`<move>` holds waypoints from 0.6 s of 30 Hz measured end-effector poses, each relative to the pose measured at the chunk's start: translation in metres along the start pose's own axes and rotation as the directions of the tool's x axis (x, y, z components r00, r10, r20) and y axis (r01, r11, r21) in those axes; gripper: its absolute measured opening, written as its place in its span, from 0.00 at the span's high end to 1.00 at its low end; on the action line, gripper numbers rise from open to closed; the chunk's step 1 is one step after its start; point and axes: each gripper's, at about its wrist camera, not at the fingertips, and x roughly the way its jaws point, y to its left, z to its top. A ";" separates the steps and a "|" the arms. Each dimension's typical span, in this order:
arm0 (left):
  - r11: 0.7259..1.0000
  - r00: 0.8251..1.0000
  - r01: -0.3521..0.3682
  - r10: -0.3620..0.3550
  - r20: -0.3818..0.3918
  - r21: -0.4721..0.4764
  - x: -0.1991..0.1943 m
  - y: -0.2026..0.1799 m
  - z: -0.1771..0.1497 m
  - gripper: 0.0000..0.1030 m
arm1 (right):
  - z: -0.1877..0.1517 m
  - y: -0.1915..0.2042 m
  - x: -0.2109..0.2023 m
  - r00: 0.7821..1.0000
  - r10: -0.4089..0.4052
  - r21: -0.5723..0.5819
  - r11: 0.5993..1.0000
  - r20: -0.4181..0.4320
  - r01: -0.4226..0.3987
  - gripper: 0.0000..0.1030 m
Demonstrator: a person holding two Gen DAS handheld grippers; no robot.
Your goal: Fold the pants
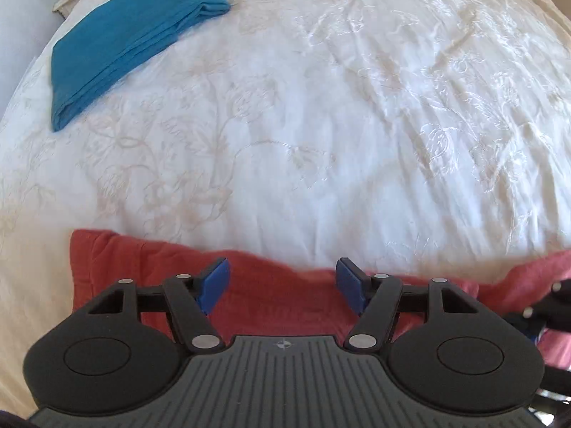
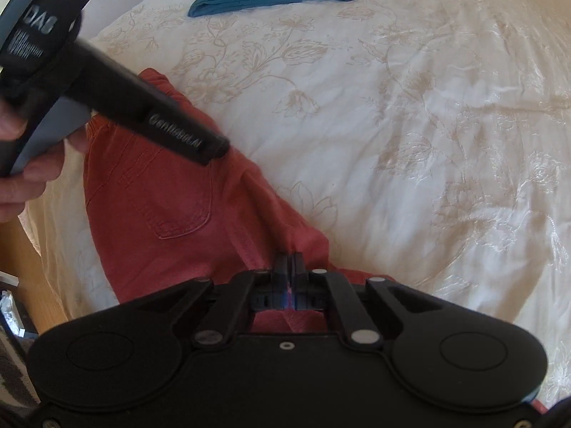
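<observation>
Pinching, right gripper [image 2: 289, 262]: fingers clamped on the red pants [image 2: 160, 192] fabric, likely to lift a fold.
Left gripper [image 1: 282, 278]: fingers wide, empty, above the waist edge.
Bed [image 1: 321, 125]: flat folding surface.

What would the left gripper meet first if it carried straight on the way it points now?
Most likely the red pants. The left gripper is open and aimed steeply down, and the red fabric lies right between and beyond its fingertips, near the edge bordering the white bedspread. How much gap remains is unclear.
</observation>
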 end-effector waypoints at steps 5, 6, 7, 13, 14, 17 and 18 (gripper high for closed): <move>0.998 0.999 -0.004 0.006 -0.043 0.060 0.026 -0.014 -0.004 0.37 | -0.014 0.020 0.004 1.000 0.010 -0.026 1.000 -0.028 -0.010 0.92; 0.998 0.998 -0.002 0.006 -0.060 0.070 0.030 -0.013 -0.010 0.37 | -0.016 0.022 0.005 0.999 0.012 -0.028 1.000 -0.034 -0.013 0.92; 0.997 0.998 -0.001 0.006 -0.067 0.079 0.033 -0.013 -0.016 0.37 | -0.018 0.023 0.004 0.999 0.013 -0.026 1.000 -0.036 -0.014 0.92; 0.988 1.000 -0.001 0.001 0.001 0.156 0.024 -0.011 -0.048 0.37 | -0.009 0.015 -0.018 0.999 0.038 0.022 0.999 -0.012 -0.038 0.82; 0.988 1.000 0.004 -0.005 0.006 0.153 0.022 -0.010 -0.050 0.37 | -0.006 0.012 -0.024 0.999 0.036 0.031 0.999 0.002 -0.036 0.78; 0.991 1.000 0.014 -0.016 0.018 0.132 0.017 -0.007 -0.055 0.37 | 0.004 0.001 -0.037 0.998 0.031 0.077 0.996 0.051 -0.035 0.53; 0.992 1.000 0.016 -0.019 0.025 0.127 0.014 -0.005 -0.056 0.37 | 0.009 -0.003 -0.036 0.998 0.032 0.101 0.994 0.056 -0.038 0.49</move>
